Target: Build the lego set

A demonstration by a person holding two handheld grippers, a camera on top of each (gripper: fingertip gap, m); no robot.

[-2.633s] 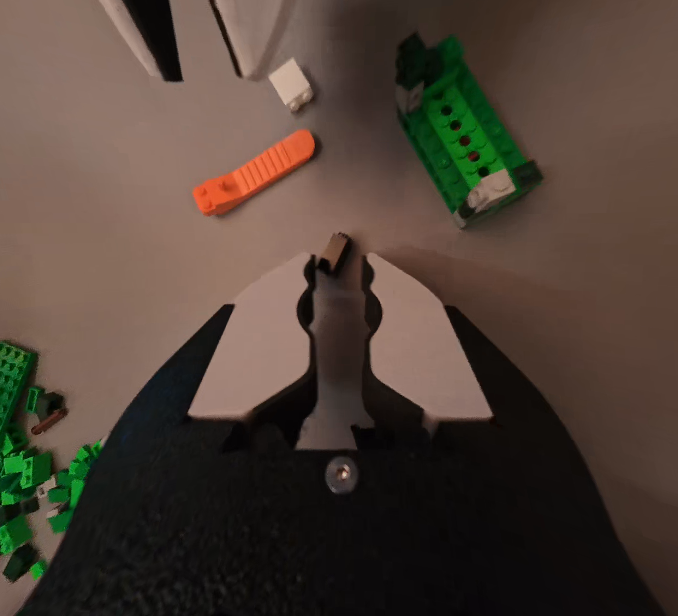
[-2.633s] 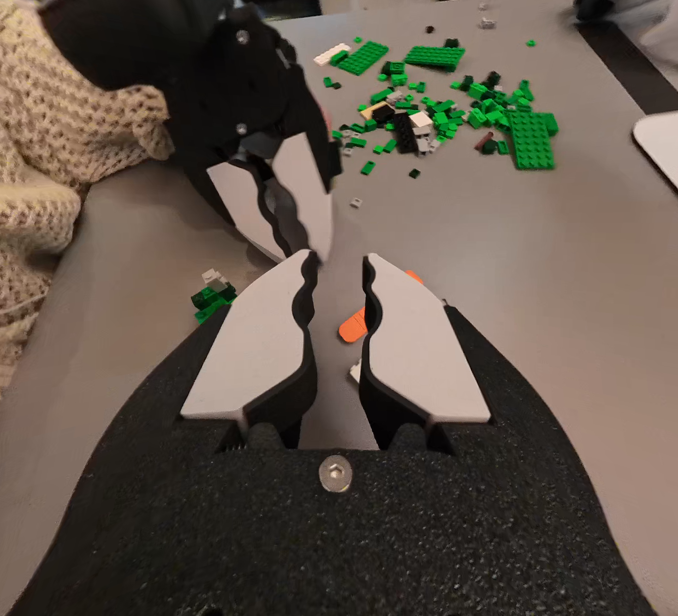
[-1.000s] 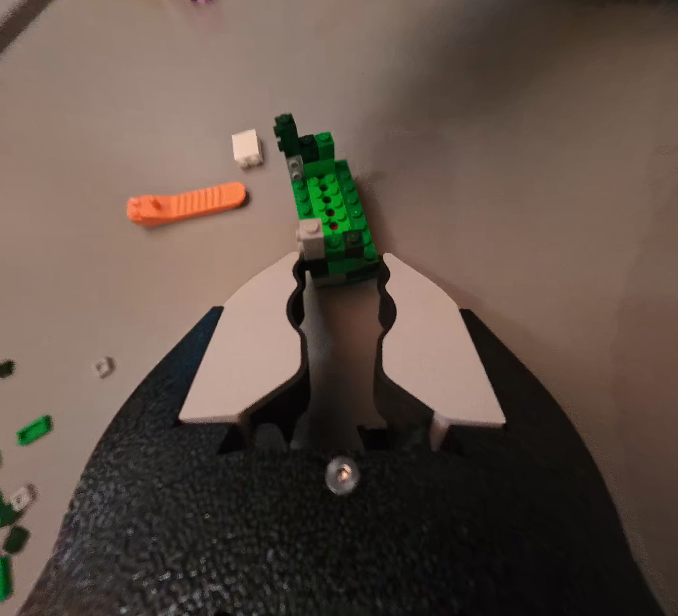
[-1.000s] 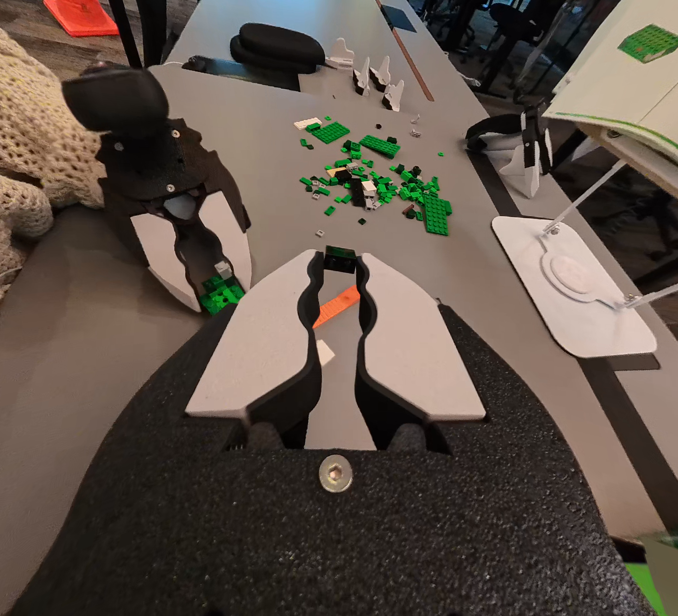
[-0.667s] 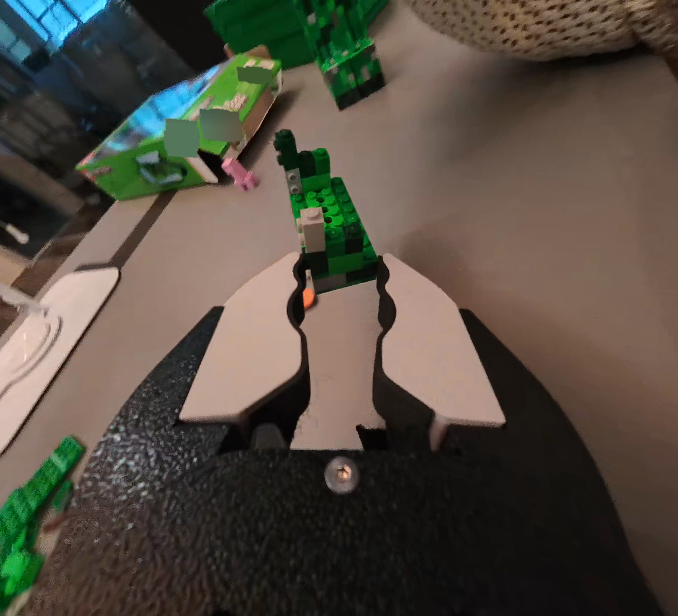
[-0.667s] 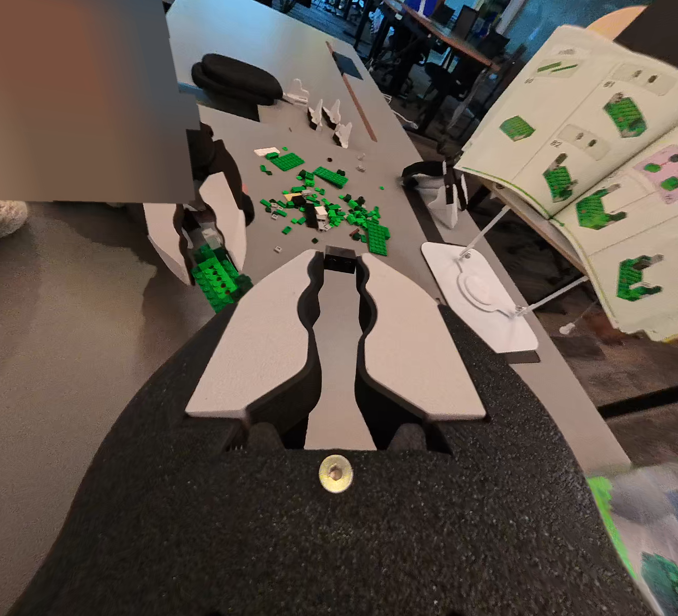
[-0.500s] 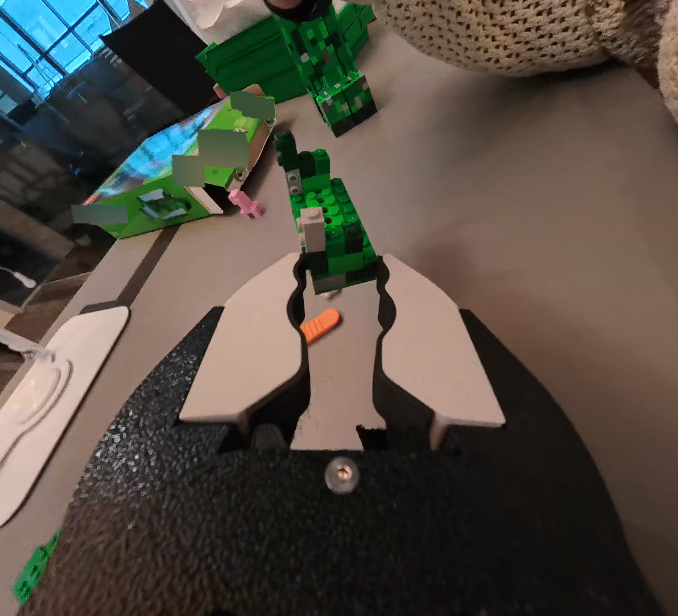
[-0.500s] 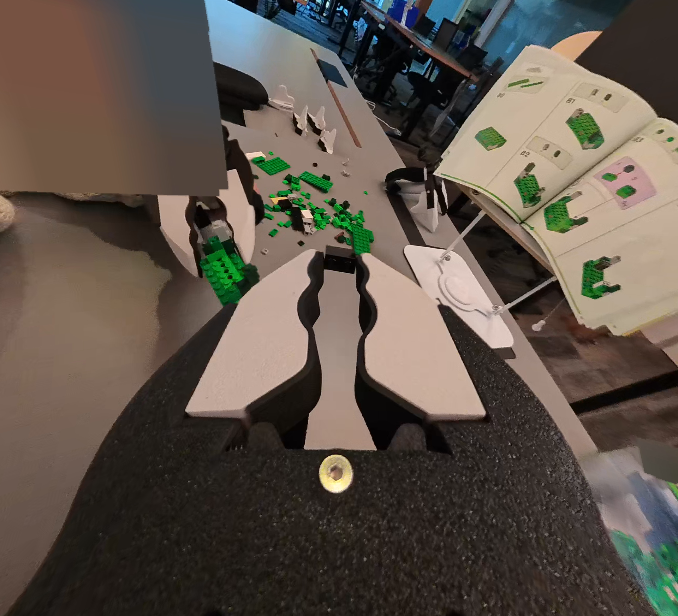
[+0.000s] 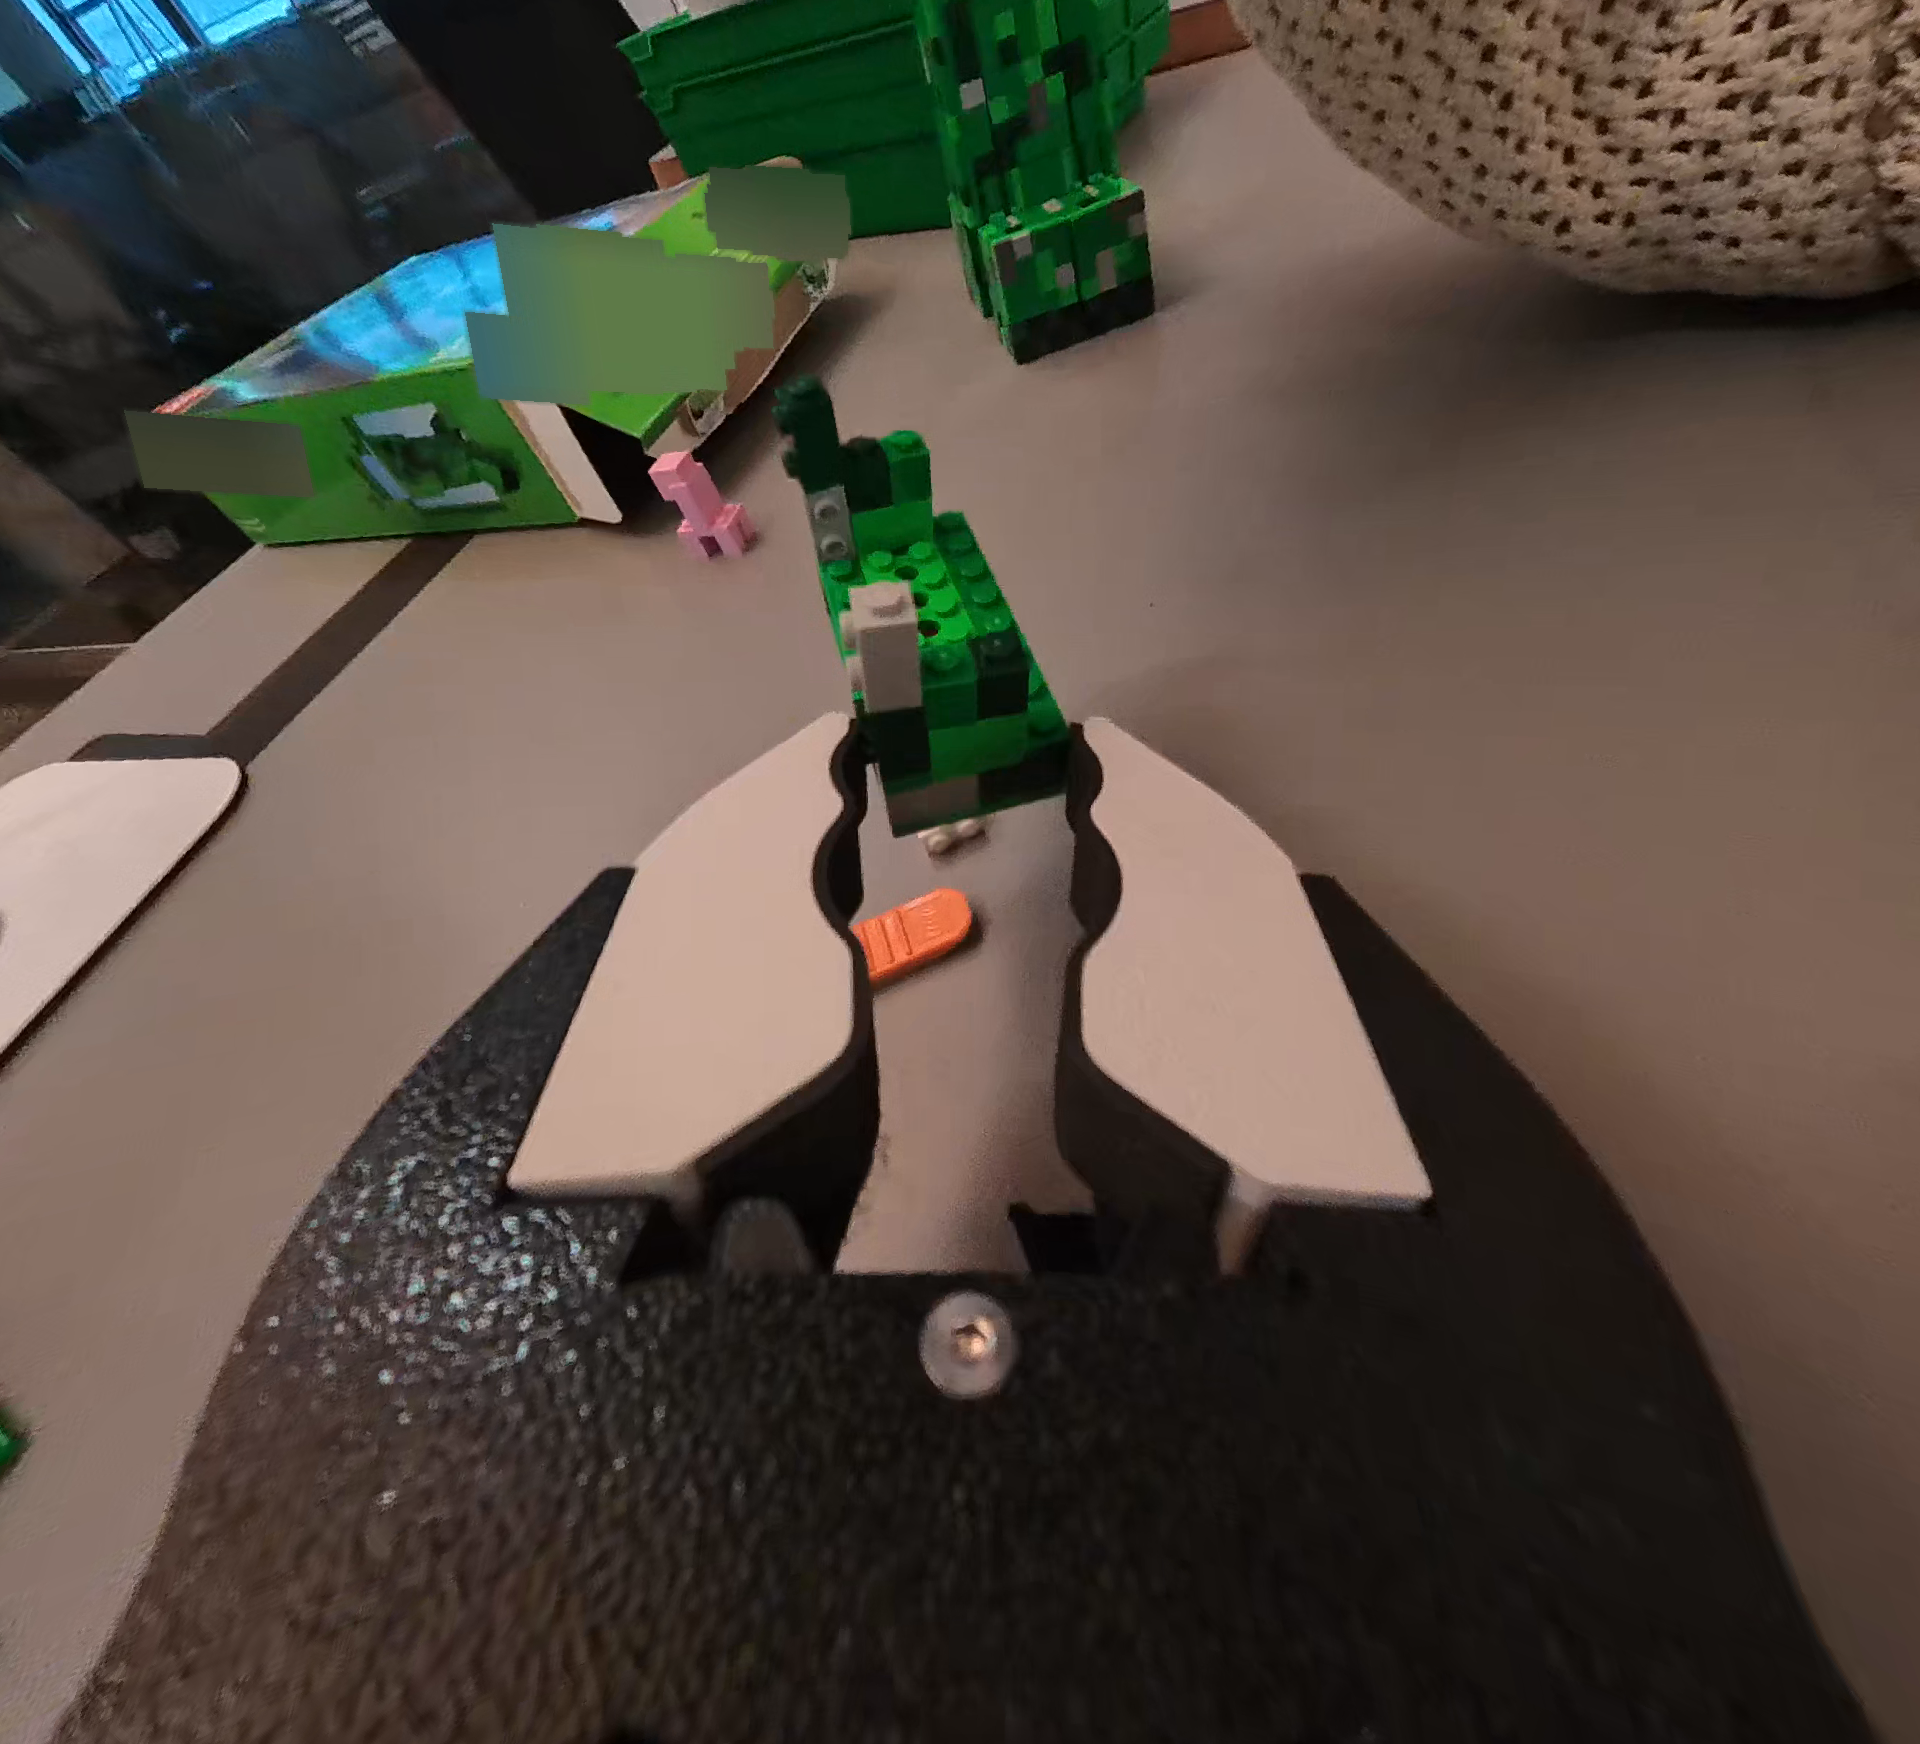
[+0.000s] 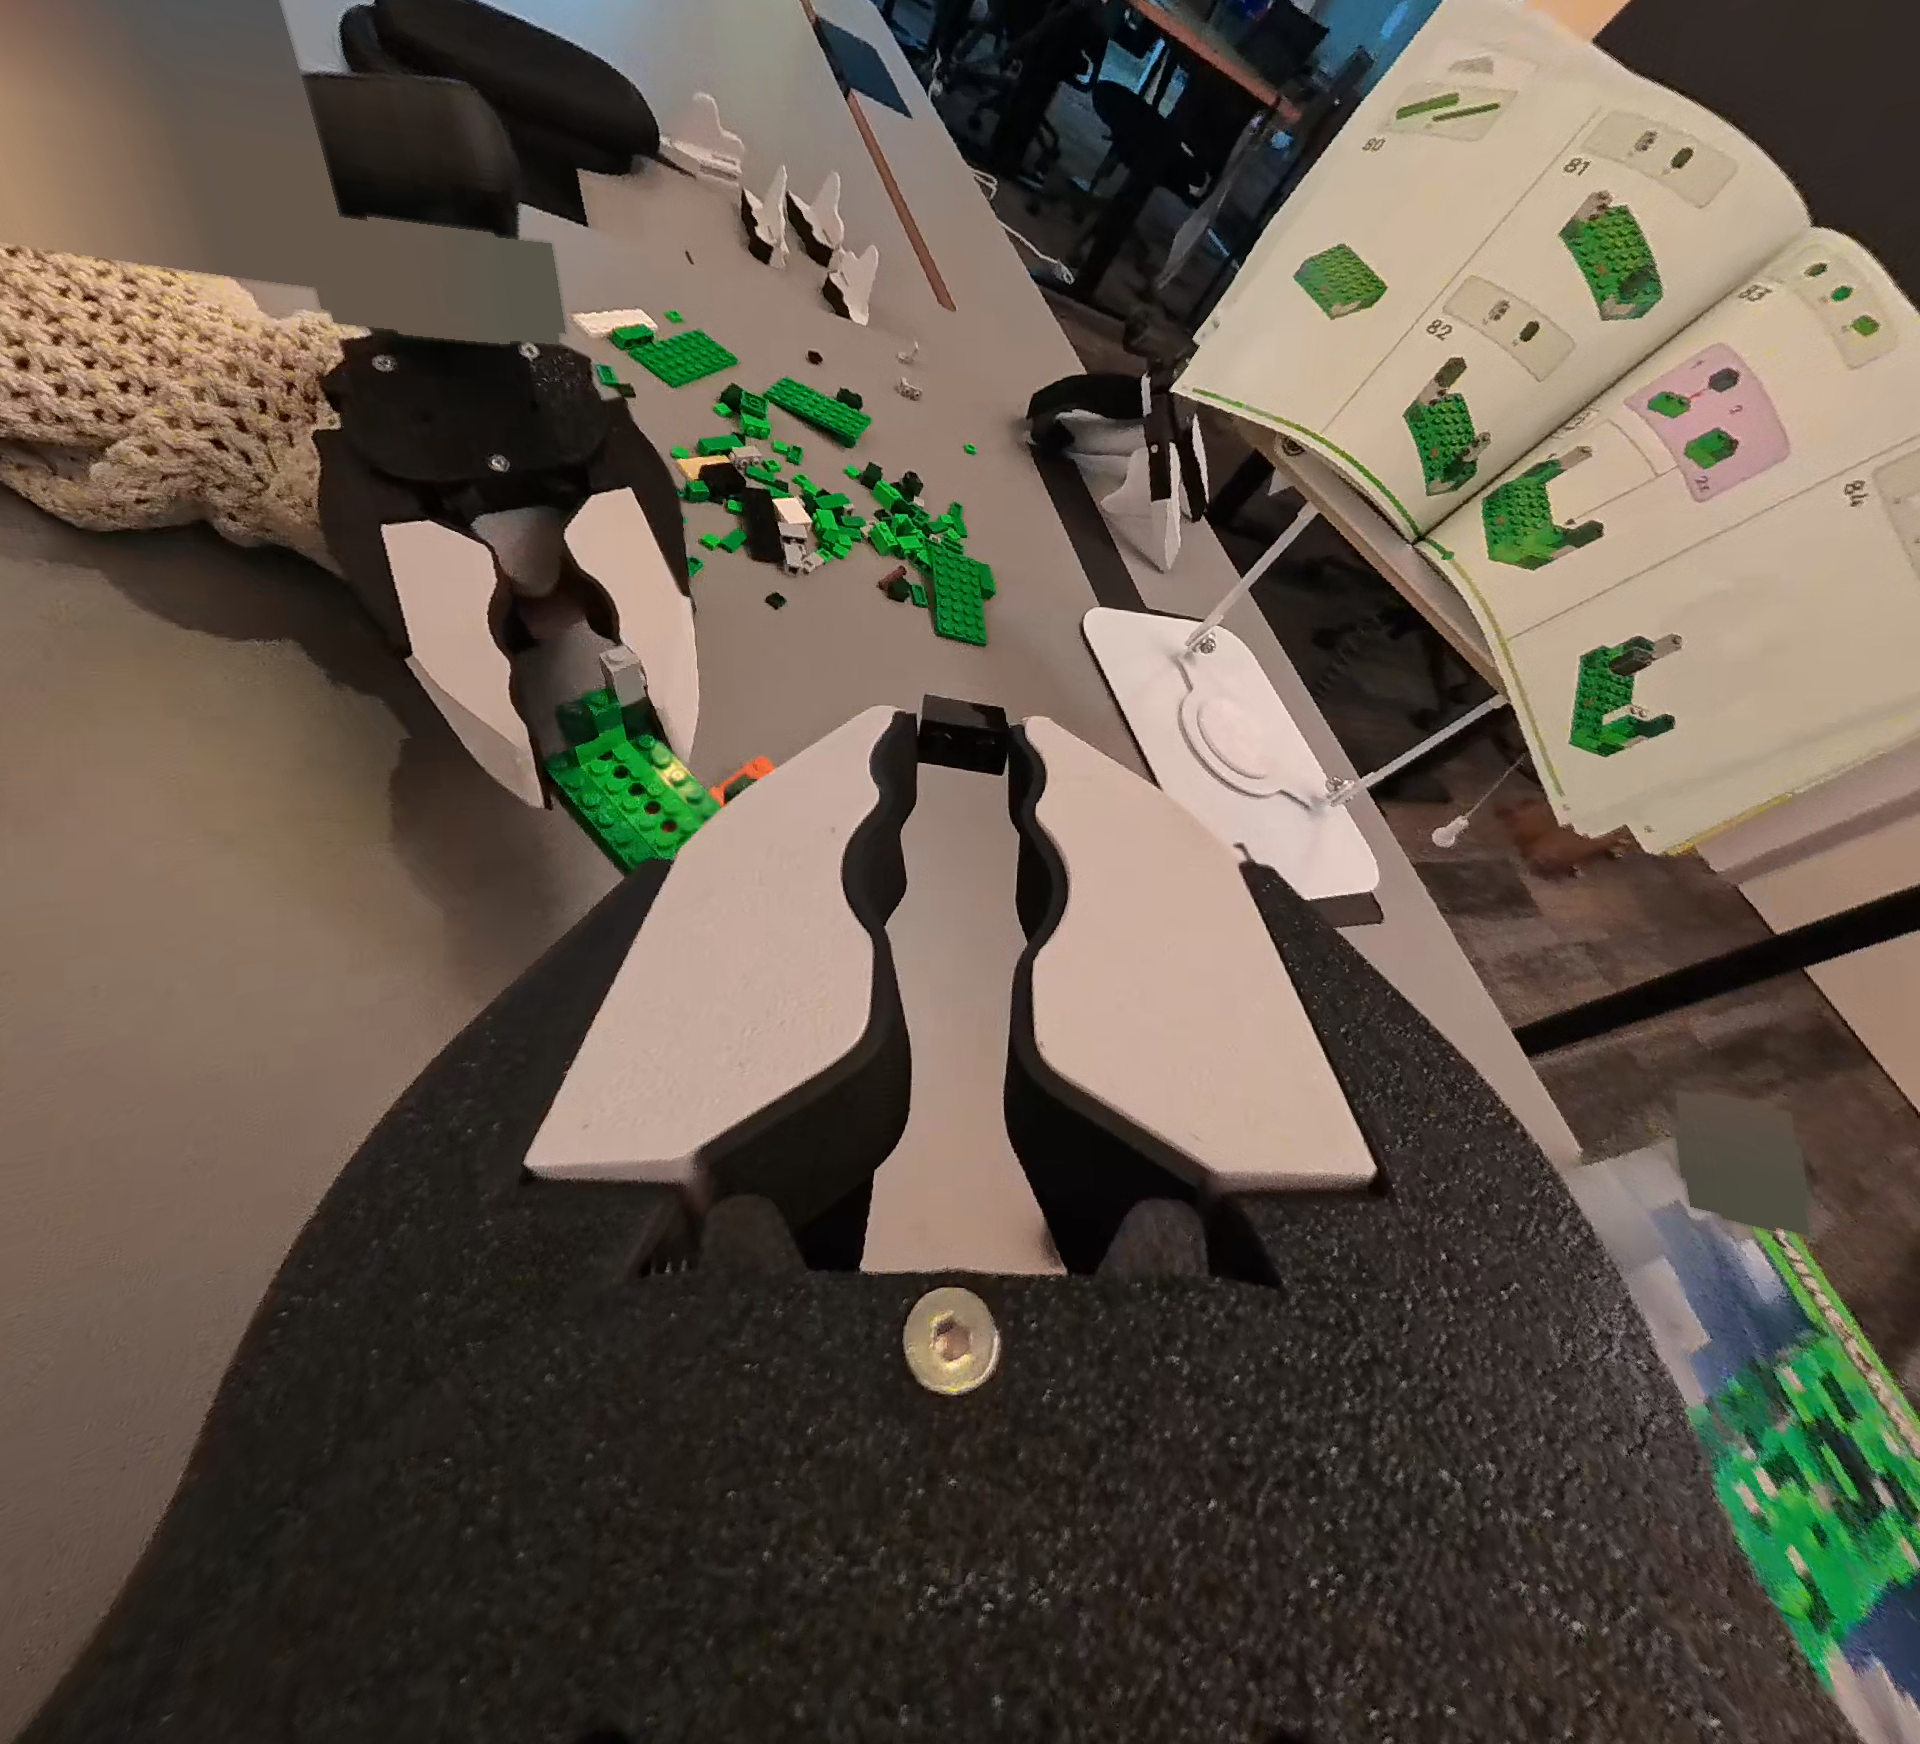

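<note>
My left gripper (image 9: 961, 759) is shut on a green lego assembly (image 9: 940, 655) with a grey brick on top, held tilted above the grey table (image 9: 1455, 655). The assembly also shows in the right wrist view (image 10: 623, 785), clamped in the left gripper (image 10: 603, 738). My right gripper (image 10: 963, 733) is shut on a small black brick (image 10: 963, 736), held just right of the assembly. Loose green, black and white pieces (image 10: 831, 510) lie in a pile farther back on the table.
An orange brick separator (image 9: 914, 936) and a small white piece (image 9: 951, 837) lie under the assembly. A built green figure (image 9: 1039, 136), a pink figure (image 9: 701, 510) and the green box (image 9: 416, 458) stand ahead. An open instruction booklet (image 10: 1558, 395) rests on a white stand (image 10: 1236, 738) at right. The left gripper's tips are roughly 15 centimetres from the right gripper's. My right tips are about 20 centimetres from the orange brick separator (image 9: 914, 936), my left tips only 6 centimetres.
My left gripper has lifted the assembly off the table and tilted up, so the box and green figure have come into view. My right gripper, still holding the black brick, has moved closer to it.
</note>
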